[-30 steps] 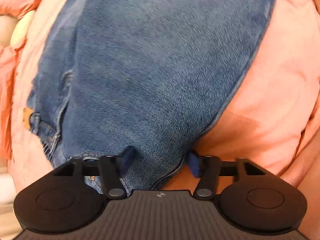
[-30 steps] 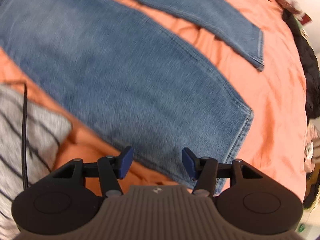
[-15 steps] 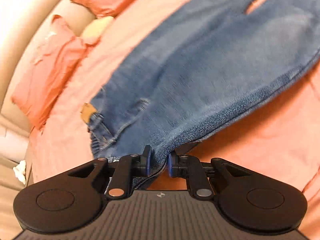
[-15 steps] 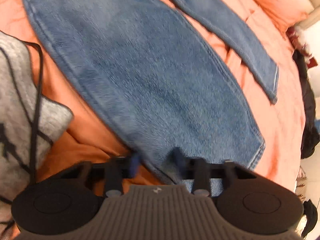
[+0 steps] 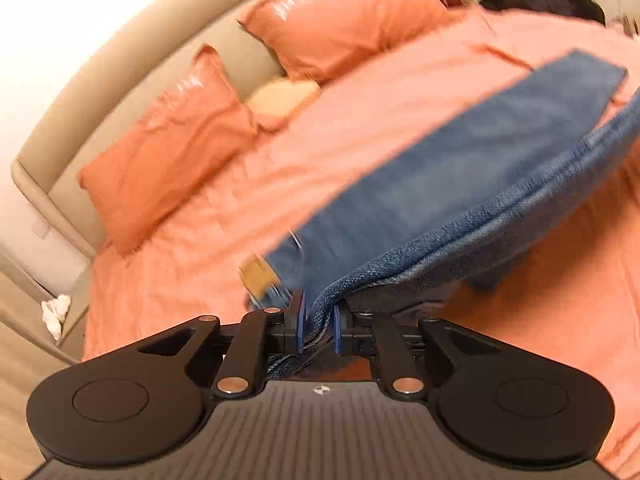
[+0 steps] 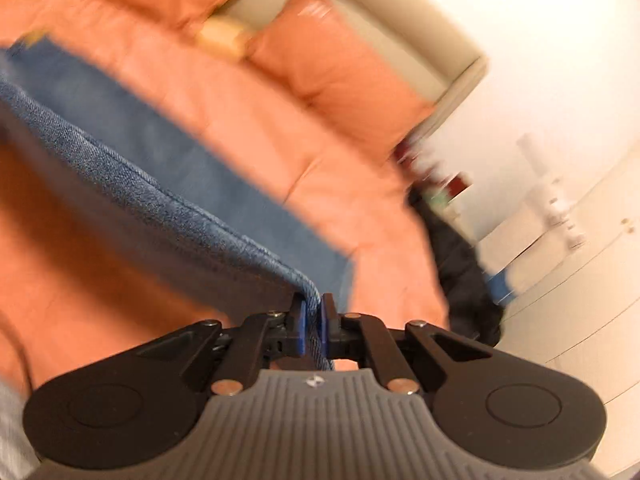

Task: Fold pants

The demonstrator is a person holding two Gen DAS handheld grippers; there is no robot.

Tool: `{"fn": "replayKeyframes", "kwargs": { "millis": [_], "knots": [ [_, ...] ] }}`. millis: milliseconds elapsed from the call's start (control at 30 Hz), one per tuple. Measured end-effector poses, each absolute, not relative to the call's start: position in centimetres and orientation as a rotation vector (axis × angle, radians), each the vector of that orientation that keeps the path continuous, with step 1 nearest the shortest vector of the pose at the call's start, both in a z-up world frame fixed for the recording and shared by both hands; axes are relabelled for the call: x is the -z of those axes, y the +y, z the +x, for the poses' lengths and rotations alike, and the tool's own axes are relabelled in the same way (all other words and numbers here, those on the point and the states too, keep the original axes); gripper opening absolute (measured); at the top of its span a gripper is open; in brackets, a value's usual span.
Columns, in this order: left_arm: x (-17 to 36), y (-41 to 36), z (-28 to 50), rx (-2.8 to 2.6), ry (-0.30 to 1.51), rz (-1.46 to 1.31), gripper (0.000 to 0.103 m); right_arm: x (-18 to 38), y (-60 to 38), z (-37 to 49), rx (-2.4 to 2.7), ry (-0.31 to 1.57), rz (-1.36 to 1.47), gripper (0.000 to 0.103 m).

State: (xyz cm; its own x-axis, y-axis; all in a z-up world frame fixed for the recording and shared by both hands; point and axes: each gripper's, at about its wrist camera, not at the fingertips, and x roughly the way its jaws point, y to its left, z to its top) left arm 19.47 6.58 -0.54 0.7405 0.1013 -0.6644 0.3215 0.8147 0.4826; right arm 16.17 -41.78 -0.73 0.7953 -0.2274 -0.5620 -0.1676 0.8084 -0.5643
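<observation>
You are holding the jeans (image 5: 472, 184) by 1 long edge — your left gripper (image 5: 318, 326) closing on the waist end, your right gripper (image 6: 313, 326) pinching denim near the hem. That leg is hanging raised above the orange bedspread (image 5: 280, 168); next, likely carrying it across onto the other leg. 2 orange pillows (image 5: 168, 144) are leaning against a beige headboard (image 5: 120, 60).

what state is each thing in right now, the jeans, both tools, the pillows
jeans: near leg's edge lifted off the bedspread, far leg lying flat
left tool: shut on the jeans near the waist, jaws closing
right tool: shut on the jeans' leg edge
pillows: leaning against the headboard, untouched
bedspread: spread out, lightly creased
</observation>
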Motion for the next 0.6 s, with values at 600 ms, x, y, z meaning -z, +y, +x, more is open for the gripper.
{"fn": "replayKeyframes", "kwargs": {
  "millis": [600],
  "knots": [
    [8.5,4.0,41.3,0.149,0.865,0.799,0.014,10.0,-37.3,43.4,0.101,0.811,-0.854,0.000]
  ]
}}
